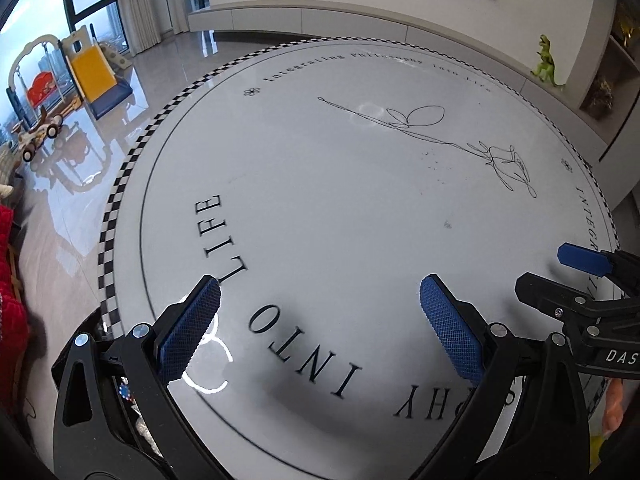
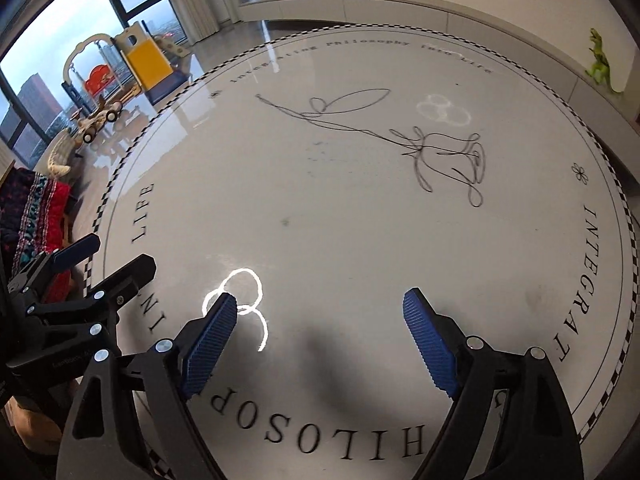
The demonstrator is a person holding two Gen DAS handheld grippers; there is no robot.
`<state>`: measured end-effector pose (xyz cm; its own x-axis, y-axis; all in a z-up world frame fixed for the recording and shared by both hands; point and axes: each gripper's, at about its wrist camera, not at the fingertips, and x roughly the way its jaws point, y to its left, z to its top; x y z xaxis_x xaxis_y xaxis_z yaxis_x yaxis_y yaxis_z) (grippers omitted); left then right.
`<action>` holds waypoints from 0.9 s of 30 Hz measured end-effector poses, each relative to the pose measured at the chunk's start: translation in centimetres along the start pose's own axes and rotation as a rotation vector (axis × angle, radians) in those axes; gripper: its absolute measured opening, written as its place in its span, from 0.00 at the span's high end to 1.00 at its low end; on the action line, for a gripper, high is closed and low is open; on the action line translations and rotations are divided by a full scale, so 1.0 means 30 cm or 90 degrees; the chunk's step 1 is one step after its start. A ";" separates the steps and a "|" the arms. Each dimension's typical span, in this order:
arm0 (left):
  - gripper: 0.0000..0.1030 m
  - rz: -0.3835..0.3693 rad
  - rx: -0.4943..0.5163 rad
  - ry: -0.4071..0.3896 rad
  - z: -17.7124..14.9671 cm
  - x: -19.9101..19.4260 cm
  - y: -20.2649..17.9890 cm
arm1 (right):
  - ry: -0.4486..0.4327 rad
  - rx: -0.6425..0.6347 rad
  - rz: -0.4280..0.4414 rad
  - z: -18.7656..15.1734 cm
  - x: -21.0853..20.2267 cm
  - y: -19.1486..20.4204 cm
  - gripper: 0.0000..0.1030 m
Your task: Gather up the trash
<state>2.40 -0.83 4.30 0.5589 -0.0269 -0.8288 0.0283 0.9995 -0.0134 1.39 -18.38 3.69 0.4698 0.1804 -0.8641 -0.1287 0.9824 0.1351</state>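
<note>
Both tools, left and right, hang spread and empty over the table, side by side, with only faint specks ahead, slightly nearer the left; no clear trash shows.

Open tabletop ahead, unobstructed.

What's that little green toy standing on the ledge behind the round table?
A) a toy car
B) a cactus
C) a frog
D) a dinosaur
D: the green figure stands upright on two legs with a long tail and open jaws, a dinosaur, on the pale ledge beyond the round table.
</note>
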 end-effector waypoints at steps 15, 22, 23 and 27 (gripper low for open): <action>0.06 0.034 -0.008 -0.004 0.002 0.139 -0.052 | -0.083 0.013 -0.075 -0.033 0.072 -0.127 0.15; 0.06 0.025 -0.017 -0.009 -0.004 0.137 -0.044 | -0.093 0.000 -0.107 -0.032 0.101 -0.122 0.08; 0.06 0.025 -0.017 -0.009 -0.004 0.136 -0.044 | -0.093 -0.001 -0.106 -0.032 0.100 -0.123 0.07; 0.06 0.025 -0.017 -0.009 -0.004 0.136 -0.045 | -0.087 0.001 -0.115 -0.036 0.103 -0.133 0.03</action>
<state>4.56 -2.28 0.86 0.5705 0.0128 -0.8212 -0.0162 0.9999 0.0043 2.41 -21.78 -0.05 0.5993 0.0062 -0.8005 -0.0298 0.9994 -0.0145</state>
